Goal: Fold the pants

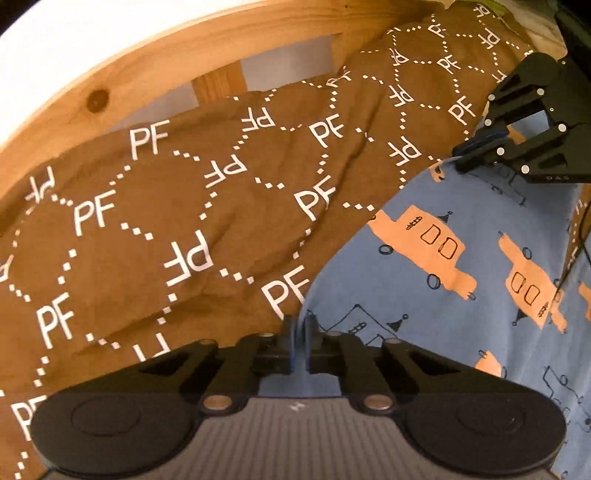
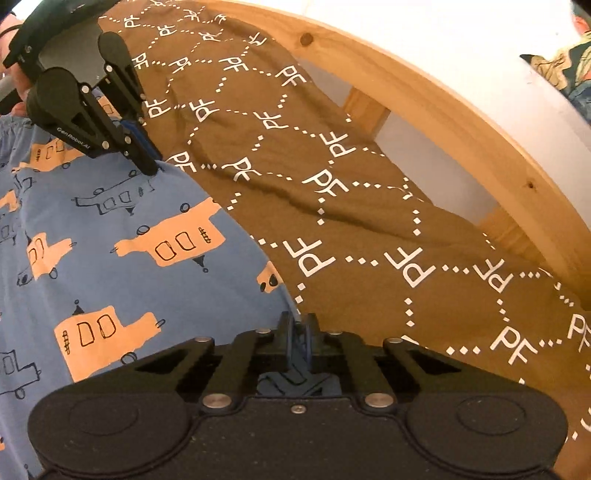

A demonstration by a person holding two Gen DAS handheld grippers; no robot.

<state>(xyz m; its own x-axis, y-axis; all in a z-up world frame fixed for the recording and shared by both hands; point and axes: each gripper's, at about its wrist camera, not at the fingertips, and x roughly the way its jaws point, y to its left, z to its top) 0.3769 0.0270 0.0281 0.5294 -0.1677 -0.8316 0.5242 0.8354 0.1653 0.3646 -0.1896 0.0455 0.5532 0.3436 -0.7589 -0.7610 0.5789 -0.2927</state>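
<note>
Left wrist view: left hand-held gripper (image 1: 300,328) and right hand-held gripper (image 1: 466,152) both clamped on the blue pants (image 1: 443,295) edge, which runs between them across the brown bedspread (image 1: 166,221).

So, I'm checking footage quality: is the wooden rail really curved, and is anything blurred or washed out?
Left wrist view: fisheye bends the wooden rail; the wall is washed out; the pants are sharp. Right wrist view: same bend on the rail, warm light, pale wall glare, no motion blur.
</note>
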